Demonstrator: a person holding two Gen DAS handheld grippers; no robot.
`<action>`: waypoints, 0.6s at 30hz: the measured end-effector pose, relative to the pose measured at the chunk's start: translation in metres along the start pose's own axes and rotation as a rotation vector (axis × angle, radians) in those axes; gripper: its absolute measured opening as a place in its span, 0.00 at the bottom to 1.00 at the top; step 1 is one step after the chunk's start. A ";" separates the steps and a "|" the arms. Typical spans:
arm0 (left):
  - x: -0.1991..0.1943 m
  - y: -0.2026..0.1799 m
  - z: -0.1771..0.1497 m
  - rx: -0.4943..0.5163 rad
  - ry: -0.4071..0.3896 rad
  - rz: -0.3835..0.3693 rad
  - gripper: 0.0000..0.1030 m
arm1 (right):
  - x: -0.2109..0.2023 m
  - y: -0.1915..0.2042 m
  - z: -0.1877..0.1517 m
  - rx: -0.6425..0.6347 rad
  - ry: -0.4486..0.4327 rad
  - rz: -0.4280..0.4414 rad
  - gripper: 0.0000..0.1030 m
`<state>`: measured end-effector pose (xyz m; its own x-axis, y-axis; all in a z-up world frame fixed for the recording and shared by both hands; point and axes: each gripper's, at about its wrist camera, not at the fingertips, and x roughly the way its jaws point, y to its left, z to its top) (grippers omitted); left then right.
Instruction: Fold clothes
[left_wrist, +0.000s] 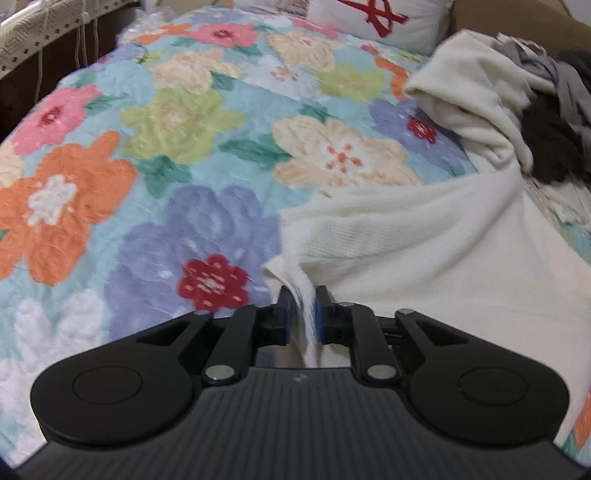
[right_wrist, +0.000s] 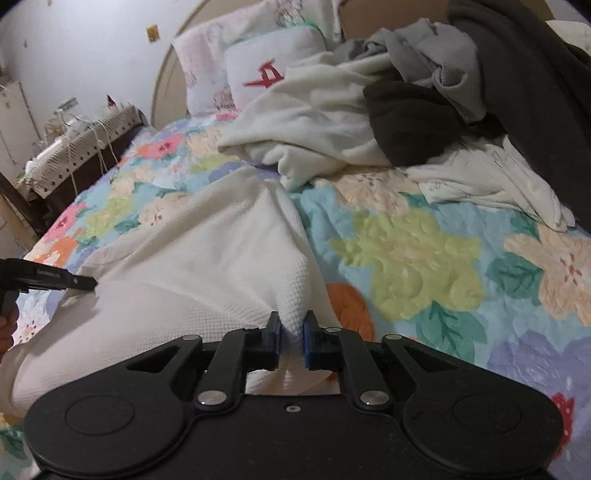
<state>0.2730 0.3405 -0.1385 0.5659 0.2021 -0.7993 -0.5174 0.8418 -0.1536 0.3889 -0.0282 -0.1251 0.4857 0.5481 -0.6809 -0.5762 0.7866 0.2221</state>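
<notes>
Fingers of left gripper (left_wrist: 303, 308) and right gripper (right_wrist: 291, 334) each clamped the cream garment's (left_wrist: 424, 236) near edge; its length ran toward the bed's (left_wrist: 177, 122) head.

On the bed (right_wrist: 424, 258) before you, the knit garment (right_wrist: 207, 251) lies spread across the quilt, nearest to you. Behind it and to its right sits the pile of clothes (right_wrist: 424, 110). The pillows (right_wrist: 258, 66) stand behind that, at the headboard.

left gripper (left_wrist: 303, 295) pinching the edge of a cream waffle-knit garment (left_wrist: 424, 236) on the flowery quilted bedspread (left_wrist: 166, 147)
</notes>
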 end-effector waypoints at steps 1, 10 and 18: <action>-0.003 0.002 0.003 0.004 -0.001 -0.012 0.15 | -0.005 0.003 0.006 -0.009 -0.008 -0.001 0.25; 0.017 0.006 0.019 -0.003 -0.024 -0.068 0.45 | 0.041 0.048 0.101 -0.261 0.088 0.067 0.51; 0.019 -0.017 0.019 0.064 -0.110 0.003 0.13 | 0.152 0.046 0.133 -0.243 0.204 0.003 0.41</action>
<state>0.3049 0.3393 -0.1397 0.6329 0.2557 -0.7308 -0.4796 0.8705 -0.1108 0.5237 0.1292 -0.1250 0.3556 0.4626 -0.8121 -0.7296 0.6805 0.0682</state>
